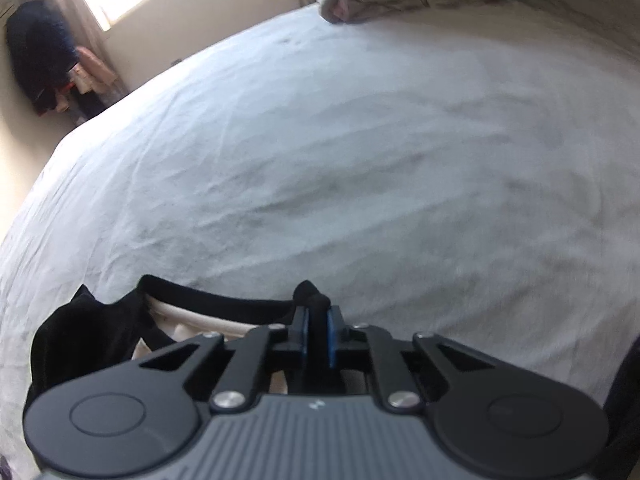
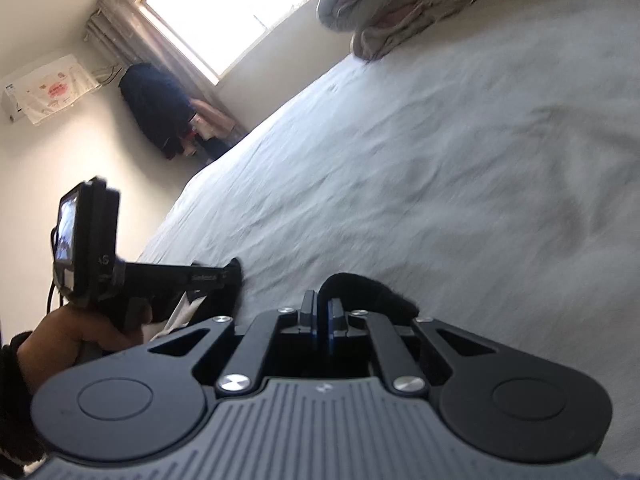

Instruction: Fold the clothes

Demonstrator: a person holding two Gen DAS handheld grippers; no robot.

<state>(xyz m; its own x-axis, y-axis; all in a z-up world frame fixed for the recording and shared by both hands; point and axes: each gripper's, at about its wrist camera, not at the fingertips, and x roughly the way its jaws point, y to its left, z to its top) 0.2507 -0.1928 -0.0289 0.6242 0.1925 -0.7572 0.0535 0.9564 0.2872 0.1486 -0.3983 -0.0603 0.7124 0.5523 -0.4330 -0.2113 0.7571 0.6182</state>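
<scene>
So both grippers are already on the black garment [image 1: 92, 336], which sits at the near edge of the bed [image 1: 360, 160], right under the cameras. The left gripper [image 1: 318, 322] is pinched together on a bunched bit of the black hem, cloth poking up between the blue pads. The right gripper [image 2: 320, 316] is clamped the same way on another fold of black cloth [image 2: 372, 292], which loops out toward 1 o'clock from its tips.

The bit that matters: the garment's edge runs side to side, roughly 9 to 3 o'clock, strung between the 2 grips. In the right view the left gripper [image 2: 234, 272] sits at about 9 o'clock, the hand [image 2: 68, 332] holding it lower down. Open sheet stretches away toward 12 o'clock.

My guess is the next move carries both corners toward 12 o'clock together, keeping that edge taut. The pile [image 2: 400, 12] of bedding at 12 to 1 o'clock is well apart.
</scene>
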